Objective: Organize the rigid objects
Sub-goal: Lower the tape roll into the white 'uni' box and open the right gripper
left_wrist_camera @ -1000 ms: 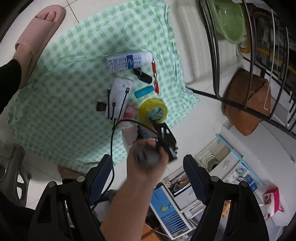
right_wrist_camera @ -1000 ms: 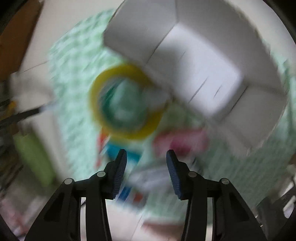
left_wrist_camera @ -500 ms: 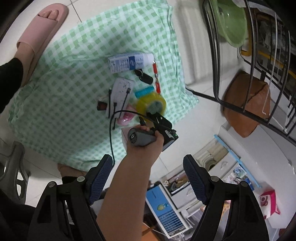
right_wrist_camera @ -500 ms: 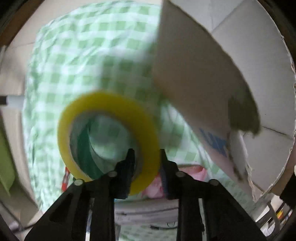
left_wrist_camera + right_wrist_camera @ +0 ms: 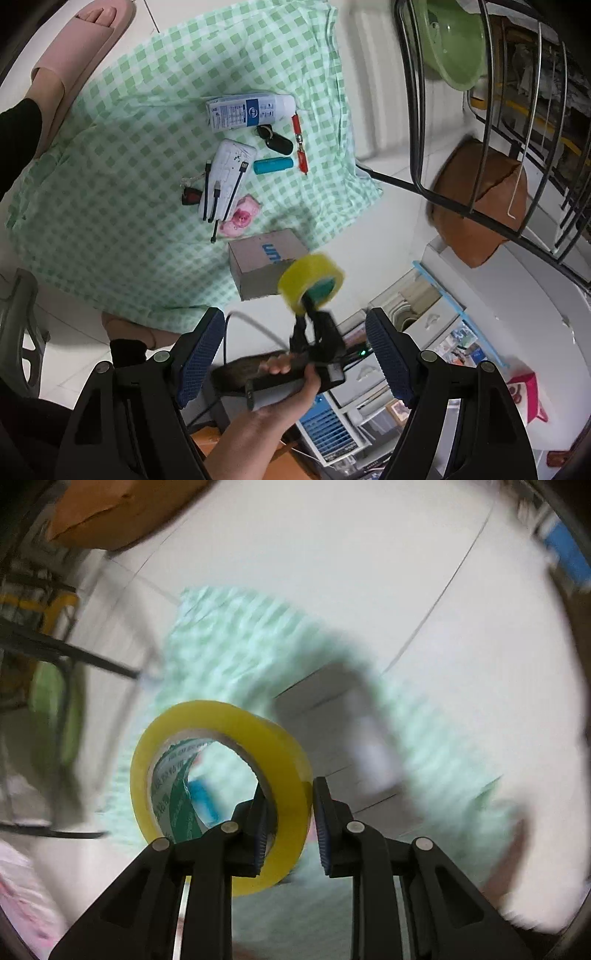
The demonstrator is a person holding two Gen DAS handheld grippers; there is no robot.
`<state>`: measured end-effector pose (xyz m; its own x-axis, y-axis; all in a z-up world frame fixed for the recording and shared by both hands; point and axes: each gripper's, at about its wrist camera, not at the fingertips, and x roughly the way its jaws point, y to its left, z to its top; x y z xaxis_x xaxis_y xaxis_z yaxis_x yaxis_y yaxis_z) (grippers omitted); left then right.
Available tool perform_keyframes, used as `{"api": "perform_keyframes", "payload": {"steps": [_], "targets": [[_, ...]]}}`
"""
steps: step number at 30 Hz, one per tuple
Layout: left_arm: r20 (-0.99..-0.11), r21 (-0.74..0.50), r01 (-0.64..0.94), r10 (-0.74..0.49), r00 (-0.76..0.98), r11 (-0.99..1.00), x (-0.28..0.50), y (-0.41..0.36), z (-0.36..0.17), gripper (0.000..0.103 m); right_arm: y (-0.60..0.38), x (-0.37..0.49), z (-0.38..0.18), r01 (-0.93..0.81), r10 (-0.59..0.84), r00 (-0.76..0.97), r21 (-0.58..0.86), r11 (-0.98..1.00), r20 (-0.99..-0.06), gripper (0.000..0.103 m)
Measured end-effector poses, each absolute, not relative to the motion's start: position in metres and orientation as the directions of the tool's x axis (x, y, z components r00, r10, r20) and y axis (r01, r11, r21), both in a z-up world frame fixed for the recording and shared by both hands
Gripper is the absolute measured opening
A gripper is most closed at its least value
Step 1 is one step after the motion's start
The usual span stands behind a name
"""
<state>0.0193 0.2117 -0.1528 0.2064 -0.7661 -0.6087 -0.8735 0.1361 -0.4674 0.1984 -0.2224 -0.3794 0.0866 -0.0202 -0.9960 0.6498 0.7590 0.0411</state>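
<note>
My right gripper (image 5: 288,812) is shut on the wall of a yellow tape roll (image 5: 229,734) and holds it up in the air; the roll (image 5: 310,282) also shows in the left wrist view, lifted above a grey cardboard box (image 5: 266,262). My left gripper (image 5: 295,354) is open and empty, high above the floor. On the green checked cloth (image 5: 147,129) lie a white bottle (image 5: 247,110), a white power bank with cables (image 5: 229,177), a blue tube (image 5: 273,165), a black key fob (image 5: 275,138), a red pen (image 5: 299,144) and a pink toy (image 5: 240,218).
A black wire rack (image 5: 480,110) with a green bowl (image 5: 454,40) stands at the right. A brown bag (image 5: 480,206) lies under it. White drawers (image 5: 424,314) stand at the lower right. A foot in a pink slipper (image 5: 74,55) is at the upper left.
My right gripper closed on the tape roll and lifted it off the cloth, toward the camera and right. The cardboard box now stands uncovered at the cloth's edge.
</note>
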Motion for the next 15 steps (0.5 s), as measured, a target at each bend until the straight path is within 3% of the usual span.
{"api": "perform_keyframes", "payload": {"steps": [9,15], "targets": [[-0.621,-0.446,-0.884,-0.759,0.194,0.139,0.020,0.208,-0.158,0.078,-0.247,0.199,-0.419,0.517,-0.380,-0.117,-0.383,0.766,-0.917,0.024],[-0.623,-0.446,-0.884,-0.759,0.192,0.143,0.025,0.206,-0.159,0.078,-0.215,0.212,-0.444,0.409,-0.361,-0.066,-0.355,0.841,-0.930,0.030]]}}
